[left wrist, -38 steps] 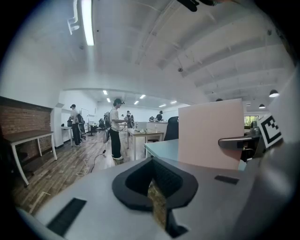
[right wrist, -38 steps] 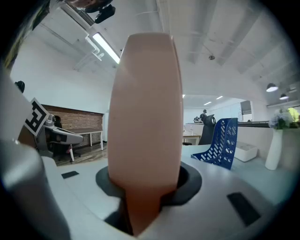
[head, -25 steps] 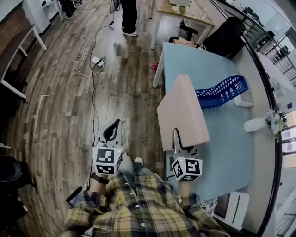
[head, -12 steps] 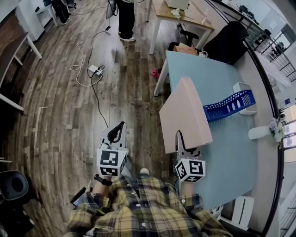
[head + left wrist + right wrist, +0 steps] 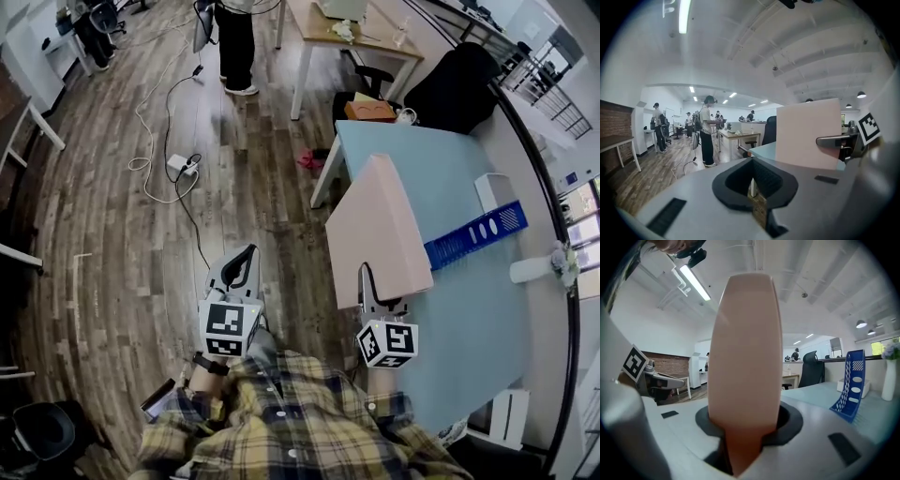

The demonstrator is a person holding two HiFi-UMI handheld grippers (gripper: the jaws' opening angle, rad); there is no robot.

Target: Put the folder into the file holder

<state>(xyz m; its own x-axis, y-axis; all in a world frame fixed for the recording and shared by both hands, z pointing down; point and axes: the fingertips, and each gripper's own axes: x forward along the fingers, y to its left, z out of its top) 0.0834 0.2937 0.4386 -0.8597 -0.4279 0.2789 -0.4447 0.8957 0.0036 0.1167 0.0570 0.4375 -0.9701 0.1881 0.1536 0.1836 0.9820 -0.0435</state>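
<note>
Bare table is lying open on the near side of the blue file holder; a white vase is standing near its right end.

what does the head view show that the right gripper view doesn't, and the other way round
Only the head view: the person's plaid shirt and the wooden floor with a power strip. Only the right gripper view: the ceiling light and, up close, the right gripper clamped on the lower edge of the folder. Both: the pink folder, the blue file holder and the pale table.
</note>
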